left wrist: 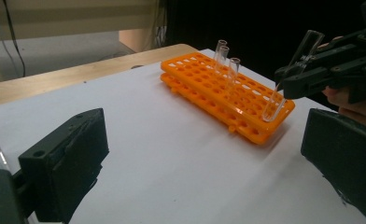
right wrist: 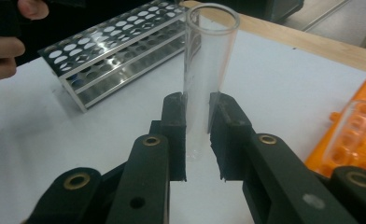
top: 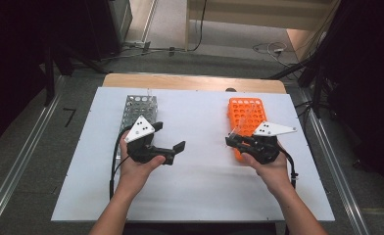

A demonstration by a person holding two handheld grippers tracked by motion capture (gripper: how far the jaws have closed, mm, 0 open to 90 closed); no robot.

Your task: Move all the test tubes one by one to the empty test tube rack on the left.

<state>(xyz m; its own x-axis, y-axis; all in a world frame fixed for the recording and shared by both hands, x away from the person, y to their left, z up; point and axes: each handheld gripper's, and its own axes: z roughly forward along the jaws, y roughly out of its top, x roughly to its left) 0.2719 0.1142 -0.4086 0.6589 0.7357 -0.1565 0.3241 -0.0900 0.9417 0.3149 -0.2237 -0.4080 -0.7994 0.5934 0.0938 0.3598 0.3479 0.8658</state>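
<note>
So the metal rack [top: 138,113] is sitting on the left side of the white table [top: 200,196], and as far as I can tell its holes are empty. The left gripper [top: 173,142] is hanging just near-right of it with its jaws spread wide and nothing between them, basically waiting. Over on the right, the right gripper [top: 231,140] is pinching a clear test tube [right wrist: 208,70] around its lower half, jaws clamped snug on the glass, right at the near-left corner of the orange rack [top: 247,117]. In the left gripper view the tube's rounded bottom is hovering at the orange rack's corner, tilted, and three more tubes [left wrist: 227,65] are standing in the far holes. My guess is the tube is heading to the metal rack on the left, though it could just as well be going into the orange one. Either way I'd get it upright before lowering, since tilted glass is going to catch on a hole's rim, and I'd be keeping the squeeze steady so it isn't slipping.
</note>
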